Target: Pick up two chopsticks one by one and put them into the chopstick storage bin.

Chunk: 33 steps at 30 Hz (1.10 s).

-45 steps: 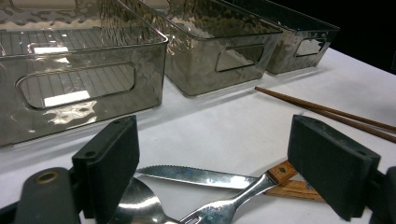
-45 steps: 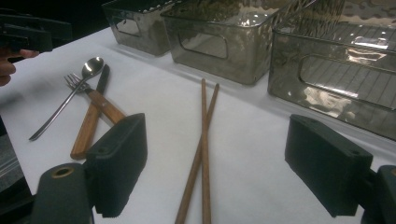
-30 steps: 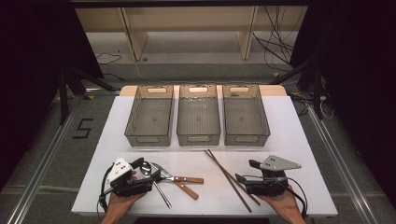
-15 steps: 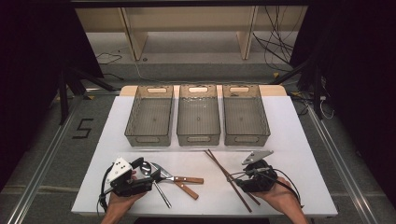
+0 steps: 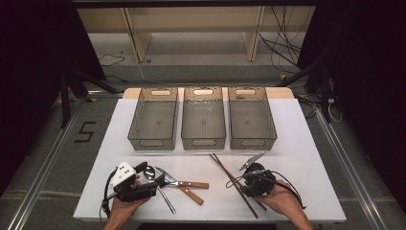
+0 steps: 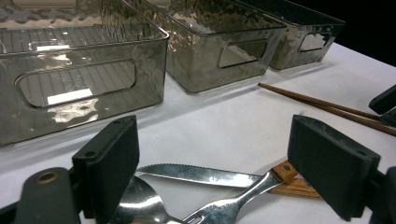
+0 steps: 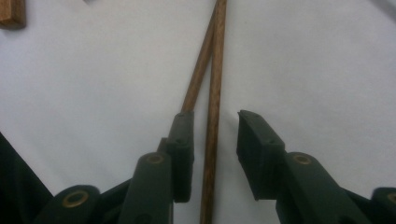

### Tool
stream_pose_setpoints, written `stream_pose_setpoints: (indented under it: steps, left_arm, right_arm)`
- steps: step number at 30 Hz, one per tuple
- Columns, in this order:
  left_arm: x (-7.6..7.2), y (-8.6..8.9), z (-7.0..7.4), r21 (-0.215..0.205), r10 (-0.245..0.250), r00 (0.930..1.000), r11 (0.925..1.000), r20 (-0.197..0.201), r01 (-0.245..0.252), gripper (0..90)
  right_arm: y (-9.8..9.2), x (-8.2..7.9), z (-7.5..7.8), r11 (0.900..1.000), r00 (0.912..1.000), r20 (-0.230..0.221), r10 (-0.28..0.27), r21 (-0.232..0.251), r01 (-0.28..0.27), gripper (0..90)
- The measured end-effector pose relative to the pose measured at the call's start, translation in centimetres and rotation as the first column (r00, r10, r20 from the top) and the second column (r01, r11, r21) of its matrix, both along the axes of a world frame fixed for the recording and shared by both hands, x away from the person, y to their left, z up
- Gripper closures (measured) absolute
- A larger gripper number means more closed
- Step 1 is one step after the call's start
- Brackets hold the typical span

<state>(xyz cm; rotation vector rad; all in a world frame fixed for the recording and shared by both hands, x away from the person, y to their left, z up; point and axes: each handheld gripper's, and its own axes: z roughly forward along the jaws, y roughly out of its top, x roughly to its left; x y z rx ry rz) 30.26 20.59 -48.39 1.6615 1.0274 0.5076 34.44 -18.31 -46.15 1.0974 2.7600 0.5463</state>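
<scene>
A pair of brown wooden chopsticks (image 5: 227,170) lies slanted on the white table (image 5: 297,143), right of centre. My right gripper (image 5: 242,184) points down over their near part. In the right gripper view its jaws have just been closing and straddle one chopstick (image 7: 215,56) with a gap on both sides; the other stick runs under the left pad (image 7: 183,140). My left gripper (image 5: 154,176) rests at the front left, jaws wide open (image 6: 219,158). Between them lie a spoon (image 6: 135,205), a fork (image 6: 233,203) and a serrated knife (image 6: 201,173).
Three empty smoky-grey bins (image 5: 153,143) (image 5: 203,143) (image 5: 253,143) stand side by side across the middle of the table. Wooden cutlery handles (image 5: 194,185) point right between the two grippers. The table's front edge (image 5: 210,221) runs just below both hands.
My right gripper moved left from the table's right side onto the chopsticks and tipped downward, its jaws narrowing around one stick. The left gripper and the cutlery kept still.
</scene>
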Motion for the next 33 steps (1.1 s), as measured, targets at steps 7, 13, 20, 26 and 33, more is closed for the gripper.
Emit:
stream_pose_setpoints:
  steps: [7,13,20,26,33]
  left_arm:
    - [0.0,0.0,0.0,-0.002,-0.002,1.0,1.0,0.002,0.002,16.4]
    - [0.0,-0.1,0.0,0.003,-0.005,1.0,1.0,0.005,0.005,16.4]
    - [0.0,0.0,0.0,0.006,-0.004,1.0,1.0,0.002,0.004,16.4]
    - [0.1,-0.1,0.1,0.0,0.004,0.9999,1.0,-0.013,-0.004,16.4]
    - [0.1,-1.5,1.1,-0.024,-0.018,0.9987,0.9996,-0.048,0.017,16.4]
  right_arm:
    - [0.7,0.2,-0.3,0.998,1.0,-0.004,-0.003,-0.065,0.003,74.8]
    - [1.0,0.2,-0.3,0.997,0.9999,-0.012,0.003,-0.075,-0.004,82.1]
    - [0.6,0.5,-0.3,0.999,0.9999,-0.014,-0.004,-0.049,0.003,85.1]
    - [0.3,0.1,1.2,1.0,0.999,0.045,0.005,0.02,-0.005,85.2]
    - [0.6,-0.1,3.2,0.99,0.9899,0.141,0.014,0.139,-0.034,85.2]
